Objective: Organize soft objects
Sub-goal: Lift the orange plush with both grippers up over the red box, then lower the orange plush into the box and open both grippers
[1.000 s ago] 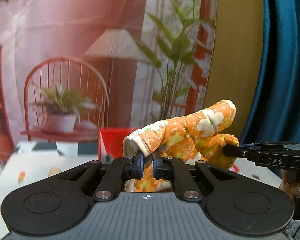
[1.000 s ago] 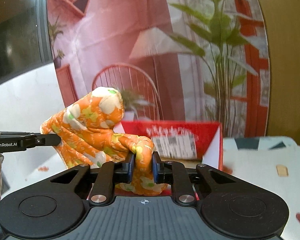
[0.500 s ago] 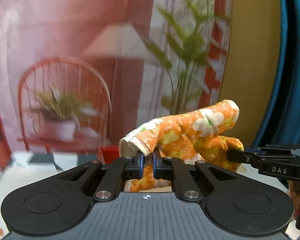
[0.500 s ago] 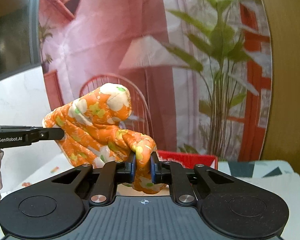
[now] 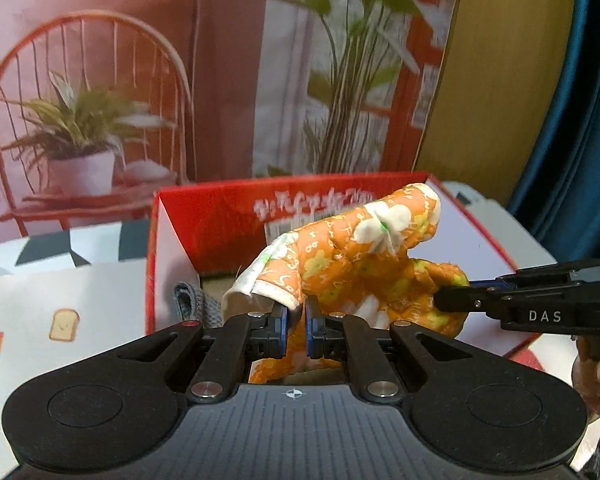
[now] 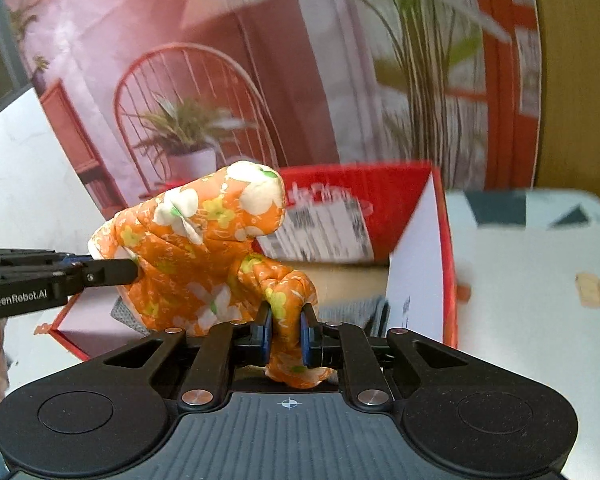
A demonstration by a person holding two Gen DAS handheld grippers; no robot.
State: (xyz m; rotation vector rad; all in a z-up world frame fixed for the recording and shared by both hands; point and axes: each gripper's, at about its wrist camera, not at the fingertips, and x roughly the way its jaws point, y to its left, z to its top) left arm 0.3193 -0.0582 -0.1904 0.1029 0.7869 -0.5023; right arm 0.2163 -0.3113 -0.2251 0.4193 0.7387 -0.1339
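An orange flowered oven mitt [image 5: 364, 264] hangs between both grippers above an open red box [image 5: 220, 216]. My left gripper [image 5: 296, 330] is shut on the mitt's white-edged cuff. My right gripper [image 6: 285, 334] is shut on the mitt's other end [image 6: 204, 240]. The right gripper also shows at the right of the left wrist view [image 5: 540, 304], and the left gripper at the left of the right wrist view [image 6: 60, 276]. A grey knitted cloth [image 5: 192, 300] lies inside the box, partly hidden by the mitt.
The red box [image 6: 440, 240] stands on a table with a white patterned cover [image 5: 60, 312]. A printed backdrop [image 5: 100, 80] of a chair and plants stands behind it. A blue curtain [image 5: 580, 120] hangs at the right.
Both grippers have tilted down and come closer to the box with the mitt. The box's open inside and the grey cloth now show below the mitt.
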